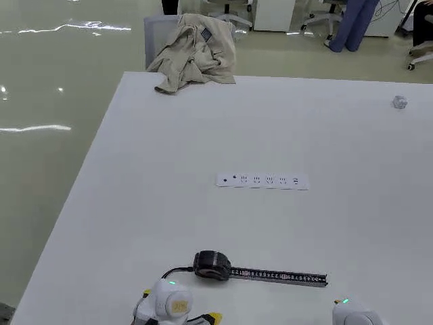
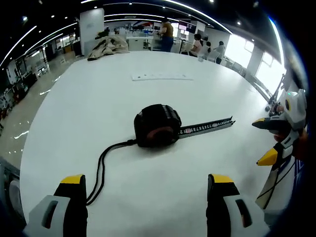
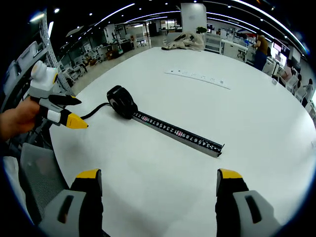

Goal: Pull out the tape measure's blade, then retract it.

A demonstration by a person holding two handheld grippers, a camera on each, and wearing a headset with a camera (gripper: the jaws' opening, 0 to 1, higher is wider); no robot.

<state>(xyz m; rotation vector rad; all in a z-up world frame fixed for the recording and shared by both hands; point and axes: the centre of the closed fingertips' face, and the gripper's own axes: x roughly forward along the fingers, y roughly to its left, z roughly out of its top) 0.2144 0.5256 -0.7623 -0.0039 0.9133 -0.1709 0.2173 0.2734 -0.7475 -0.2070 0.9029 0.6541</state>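
Observation:
A black tape measure [image 1: 212, 265] lies on the white table [image 1: 203, 135] near its front edge, with its black blade [image 1: 279, 276] pulled out to the right and a black wrist cord trailing left. In the left gripper view the case [image 2: 157, 125] sits ahead of my open left gripper [image 2: 146, 197], apart from it. The right gripper view has the blade [image 3: 178, 134] lying flat ahead of my open right gripper [image 3: 159, 190], its tip hook [image 3: 219, 148] free. Neither gripper touches the tape. The other gripper [image 3: 54, 106] is held in a hand at the left.
A white power strip [image 1: 262, 181] lies at the table's middle. A beige jacket [image 1: 195, 53] is heaped on a chair at the far edge. A small crumpled paper ball [image 1: 399, 102] rests at the far right. People and office chairs stand beyond the table.

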